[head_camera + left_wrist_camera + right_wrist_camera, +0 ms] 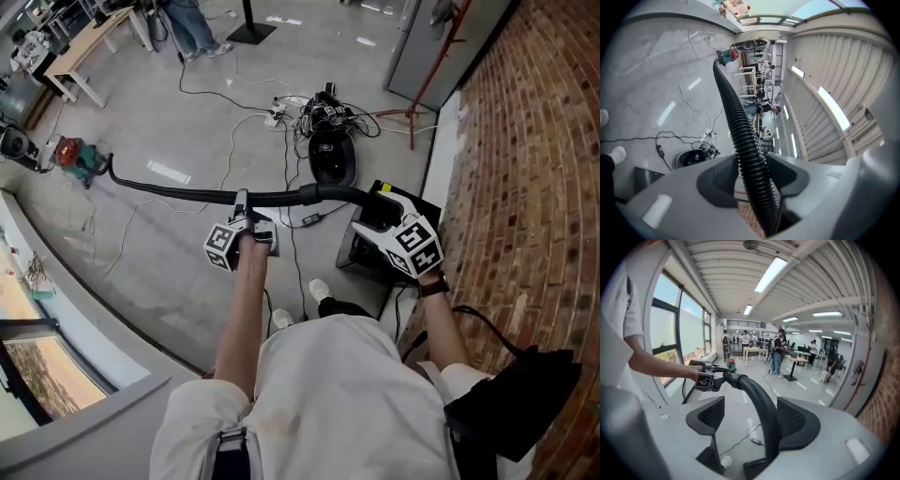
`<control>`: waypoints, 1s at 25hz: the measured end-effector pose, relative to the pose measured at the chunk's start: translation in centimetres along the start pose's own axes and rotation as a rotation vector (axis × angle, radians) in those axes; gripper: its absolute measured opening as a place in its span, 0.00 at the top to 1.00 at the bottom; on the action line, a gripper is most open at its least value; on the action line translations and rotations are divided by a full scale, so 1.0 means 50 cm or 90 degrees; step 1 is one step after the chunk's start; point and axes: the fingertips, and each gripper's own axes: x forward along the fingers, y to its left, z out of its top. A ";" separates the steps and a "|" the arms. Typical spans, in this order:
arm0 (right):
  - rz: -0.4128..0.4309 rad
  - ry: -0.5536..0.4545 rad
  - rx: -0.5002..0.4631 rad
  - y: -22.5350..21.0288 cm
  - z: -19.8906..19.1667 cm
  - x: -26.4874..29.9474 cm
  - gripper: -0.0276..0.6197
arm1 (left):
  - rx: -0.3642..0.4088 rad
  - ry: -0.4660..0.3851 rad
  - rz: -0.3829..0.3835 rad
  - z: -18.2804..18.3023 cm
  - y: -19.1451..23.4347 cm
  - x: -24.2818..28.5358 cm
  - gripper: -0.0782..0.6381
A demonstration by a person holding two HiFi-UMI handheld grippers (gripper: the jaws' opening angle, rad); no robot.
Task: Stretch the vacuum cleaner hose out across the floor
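A black corrugated vacuum hose (178, 191) runs level above the floor from a red and green vacuum body (70, 155) at the left to a smooth curved end tube (333, 193). My left gripper (246, 208) is shut on the hose near its middle. In the left gripper view the ribbed hose (736, 112) passes between the pads of the left gripper (752, 176) and both press on it. My right gripper (375, 214) is at the tube end. In the right gripper view the smooth tube (761, 404) lies inside the open right gripper (752, 420), with a gap on its left.
A black rounded machine (332, 157) with tangled cables (281, 112) sits on the floor ahead. A black box (370, 248) stands by the brick wall (525, 187). A window ledge (66, 300) runs along the left. A table (80, 47) and a standing person (192, 28) are farther off.
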 end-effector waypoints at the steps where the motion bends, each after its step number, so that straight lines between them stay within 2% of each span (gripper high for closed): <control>1: -0.003 -0.006 -0.049 0.013 0.017 0.016 0.40 | 0.013 -0.001 0.021 0.003 0.003 -0.004 0.62; 3: -0.005 0.001 -0.156 0.041 0.047 0.056 0.37 | 0.039 0.003 0.066 -0.005 0.016 -0.013 0.62; 5: 0.007 0.020 -0.225 0.065 0.066 0.101 0.37 | 0.056 0.009 0.115 -0.019 0.032 -0.027 0.62; 6: 0.033 0.028 -0.231 0.080 0.069 0.125 0.37 | 0.060 0.010 0.136 -0.022 0.037 -0.037 0.62; 8: 0.117 0.052 -0.203 0.124 0.056 0.171 0.37 | 0.058 -0.001 0.158 -0.010 0.038 -0.065 0.63; 10: 0.190 0.098 -0.212 0.167 0.023 0.211 0.37 | 0.033 -0.022 0.149 0.023 0.026 -0.098 0.63; 12: 0.220 0.130 -0.257 0.199 -0.005 0.239 0.39 | -0.006 -0.036 0.117 0.057 0.008 -0.127 0.64; 16: 0.268 0.162 -0.291 0.257 -0.035 0.270 0.59 | -0.021 -0.037 0.036 0.091 -0.018 -0.177 0.64; 18: 0.327 0.165 -0.278 0.289 -0.041 0.265 0.60 | -0.021 -0.036 0.007 0.098 -0.014 -0.201 0.64; 19: 0.364 0.167 -0.252 0.303 -0.045 0.255 0.60 | -0.023 -0.037 -0.004 0.100 -0.007 -0.214 0.64; 23: 0.577 0.155 -0.073 0.356 -0.020 0.194 0.50 | -0.045 -0.025 -0.067 0.110 0.015 -0.241 0.64; 24: 0.619 0.150 -0.042 0.364 -0.007 0.180 0.46 | -0.061 -0.020 -0.096 0.113 0.016 -0.241 0.64; 25: 0.644 0.146 -0.027 0.368 0.005 0.171 0.46 | -0.084 -0.013 -0.133 0.114 0.013 -0.240 0.64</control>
